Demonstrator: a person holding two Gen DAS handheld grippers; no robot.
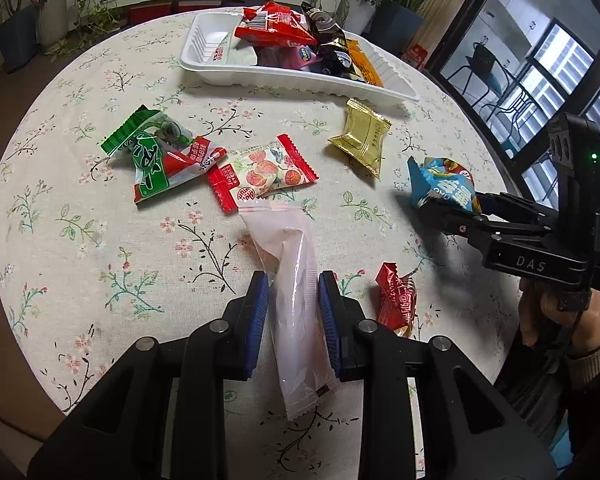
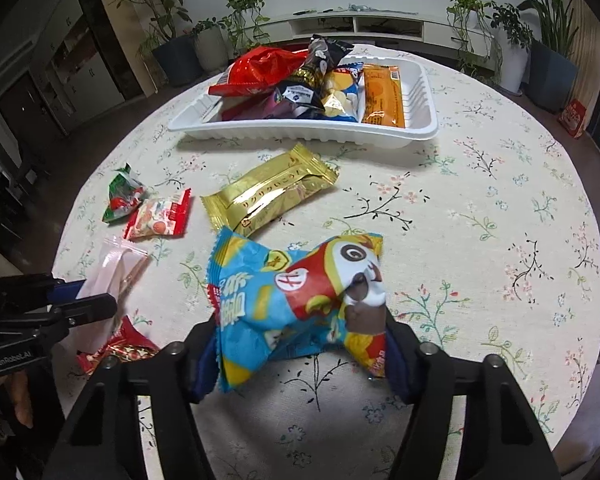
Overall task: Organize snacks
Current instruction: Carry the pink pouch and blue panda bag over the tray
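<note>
Handling: you have light, crinkly, slippery packets with crushable contents; pinch mid-body, gently.
Left hand-held gripper (image 1: 293, 312): its pads flank the pink packet (image 1: 296, 276) at lower centre; whether they actually pinch it, you cannot tell.
Right hand-held gripper (image 2: 300, 344): clamped on the blue bag (image 2: 288, 300), which crumples at the waist.
Tray (image 1: 236, 74): upper centre, already part filled.
Gold packet (image 2: 268, 196): loose on the table (image 2: 480, 240), stiffer foil, near the tray.
</note>
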